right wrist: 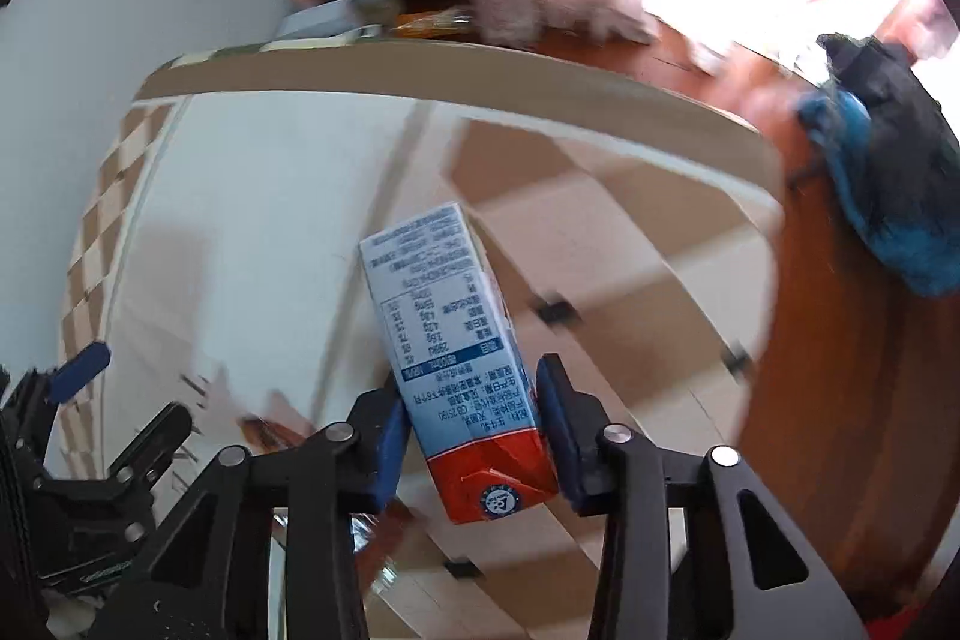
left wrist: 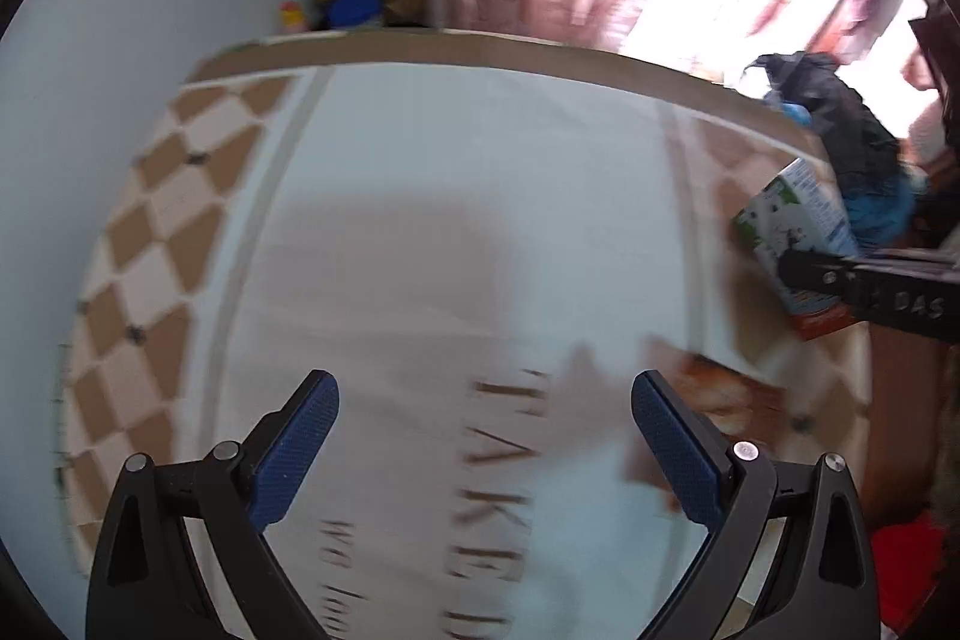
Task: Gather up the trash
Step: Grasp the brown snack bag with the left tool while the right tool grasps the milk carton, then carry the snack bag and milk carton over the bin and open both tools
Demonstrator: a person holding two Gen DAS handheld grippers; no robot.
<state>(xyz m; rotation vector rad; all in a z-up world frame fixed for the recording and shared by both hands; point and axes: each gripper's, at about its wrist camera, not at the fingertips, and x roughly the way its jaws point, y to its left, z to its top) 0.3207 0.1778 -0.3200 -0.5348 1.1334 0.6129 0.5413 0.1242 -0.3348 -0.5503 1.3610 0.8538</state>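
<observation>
Left wrist view: the left gripper [left wrist: 485,436] is seen at lower centre, jaws wide apart with nothing between them, above the cloth-covered tabletop [left wrist: 420,196]; a milk carton [left wrist: 792,226] is seen at right edge, beside a black bag [left wrist: 840,112]. Right wrist view: the right gripper [right wrist: 474,436] is seen at lower centre, jaws clamped on the carton's red end, the carton [right wrist: 444,316] held above the tabletop [right wrist: 252,196].

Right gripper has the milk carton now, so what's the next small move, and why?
Probably lift the milk carton clear of the table and carry it right toward the dark bag: the right gripper is clamped on its sides, while the left gripper hangs open and empty.
</observation>
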